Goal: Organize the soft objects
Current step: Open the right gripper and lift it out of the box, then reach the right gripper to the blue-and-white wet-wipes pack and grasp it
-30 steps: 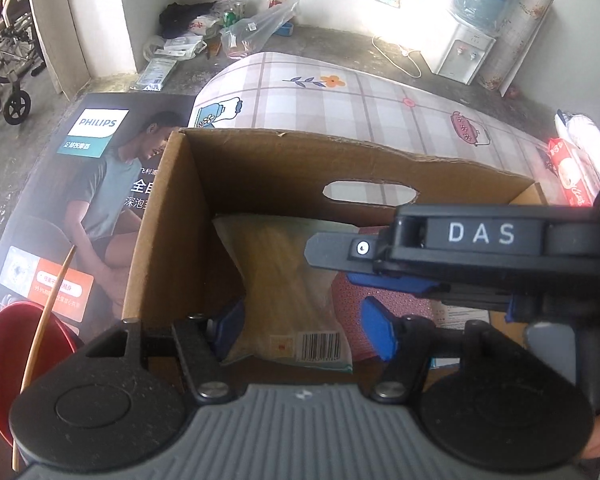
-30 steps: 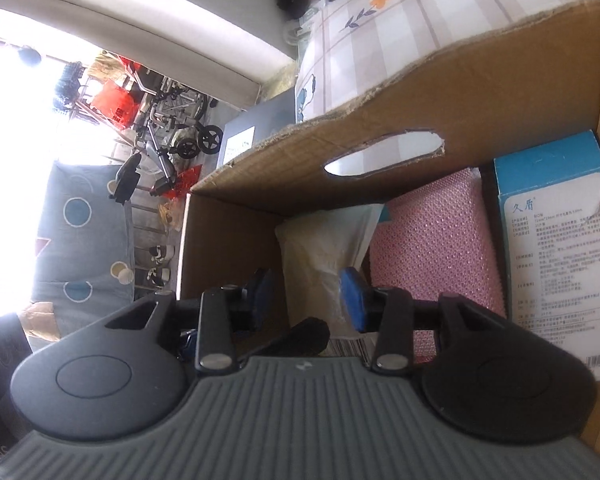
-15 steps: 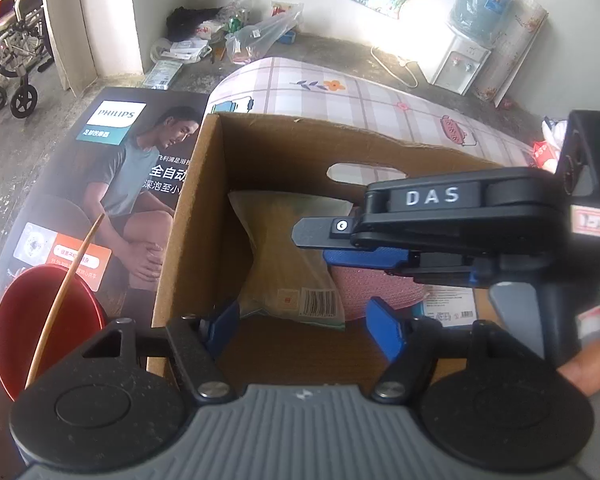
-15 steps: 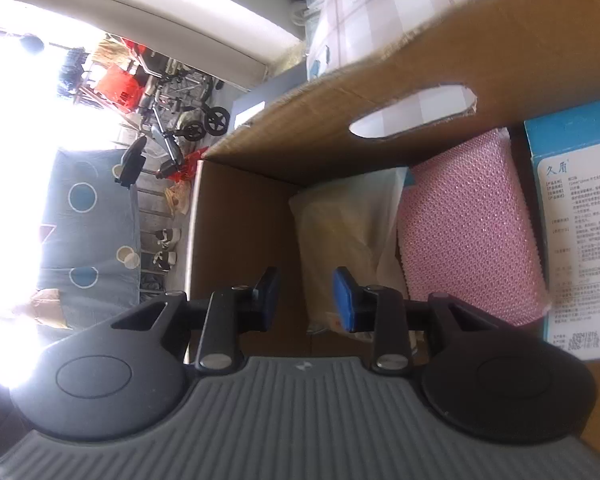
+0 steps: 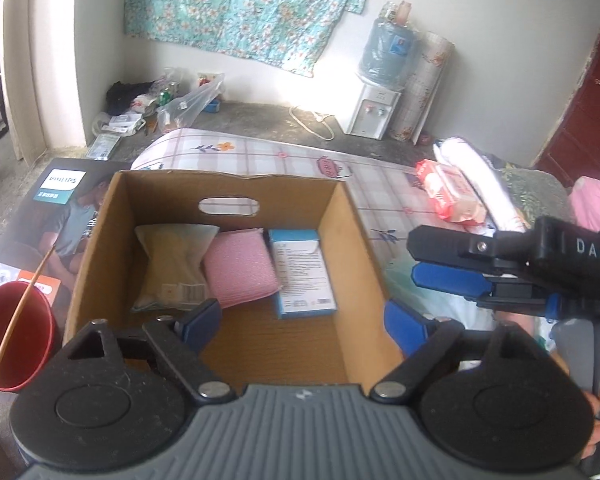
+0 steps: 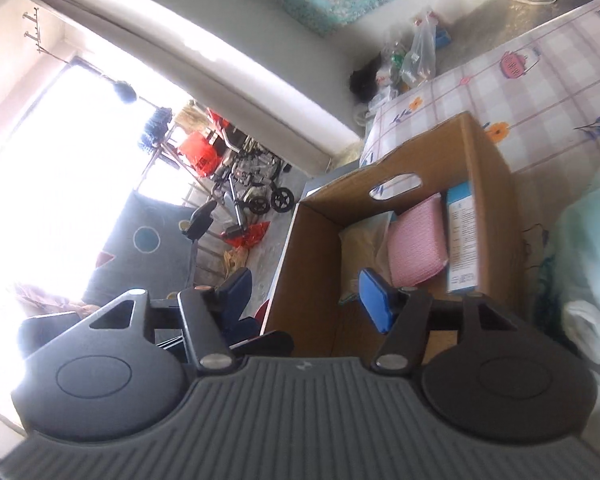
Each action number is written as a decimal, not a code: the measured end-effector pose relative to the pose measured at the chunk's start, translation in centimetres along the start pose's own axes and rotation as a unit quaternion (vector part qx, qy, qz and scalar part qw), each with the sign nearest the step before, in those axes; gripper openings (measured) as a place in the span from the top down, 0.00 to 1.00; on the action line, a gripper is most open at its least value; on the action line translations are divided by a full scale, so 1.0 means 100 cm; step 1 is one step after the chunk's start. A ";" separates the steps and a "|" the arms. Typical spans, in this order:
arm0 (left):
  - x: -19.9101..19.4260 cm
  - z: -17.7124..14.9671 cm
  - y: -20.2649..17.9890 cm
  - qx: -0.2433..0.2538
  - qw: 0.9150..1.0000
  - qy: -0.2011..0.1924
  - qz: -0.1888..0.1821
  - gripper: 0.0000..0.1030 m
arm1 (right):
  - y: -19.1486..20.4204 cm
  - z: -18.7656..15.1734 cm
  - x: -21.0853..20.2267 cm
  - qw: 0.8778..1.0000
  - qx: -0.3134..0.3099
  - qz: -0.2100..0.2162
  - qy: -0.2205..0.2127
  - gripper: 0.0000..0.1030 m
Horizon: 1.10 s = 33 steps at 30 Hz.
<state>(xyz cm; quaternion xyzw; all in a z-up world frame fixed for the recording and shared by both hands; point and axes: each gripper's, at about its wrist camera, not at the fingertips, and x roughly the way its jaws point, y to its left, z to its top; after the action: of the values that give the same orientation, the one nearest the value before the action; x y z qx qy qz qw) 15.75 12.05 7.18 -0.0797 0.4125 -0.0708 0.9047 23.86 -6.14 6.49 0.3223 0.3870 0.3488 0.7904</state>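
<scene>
Your left tongs (image 5: 302,318) spread wide, just been opening, nothing between pads. Your right tongs (image 6: 305,294) also parted, just been opening, empty. Cardboard box (image 5: 352,216) at 12 o'clock holds beige pouch (image 5: 172,264), pink pad (image 5: 238,270) touching it, blue-white carton (image 5: 302,274) at 3 o'clock side. Red bowl (image 5: 16,332) at 9 o'clock.

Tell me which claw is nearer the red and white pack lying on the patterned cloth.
Right. The right claw hangs just below the red and white pack, outside the cardboard box. The left claw is open over the box's near edge, farther off.
</scene>
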 end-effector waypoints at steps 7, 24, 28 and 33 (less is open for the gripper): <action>0.009 -0.022 -0.081 0.042 0.998 -0.006 -0.045 0.13 | -0.051 -0.053 -0.136 0.982 -0.043 -0.117 -0.141 0.36; 0.071 -0.057 -0.244 0.093 0.993 -0.015 -0.074 0.13 | -0.167 -0.102 -0.247 0.911 -0.045 -0.329 -0.244 0.35; 0.091 -0.059 -0.259 0.091 0.993 -0.005 -0.073 0.13 | -0.182 -0.097 -0.250 0.902 -0.047 -0.351 -0.246 0.36; 0.112 -0.061 -0.268 0.097 0.993 0.003 -0.067 0.13 | -0.193 -0.086 -0.247 0.895 -0.051 -0.373 -0.241 0.36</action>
<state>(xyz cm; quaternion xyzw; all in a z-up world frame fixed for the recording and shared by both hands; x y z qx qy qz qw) 16.73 -16.89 0.40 -0.0191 0.4002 -0.1711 0.9001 11.20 -34.46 -3.17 0.1878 0.2582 -0.0406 0.9468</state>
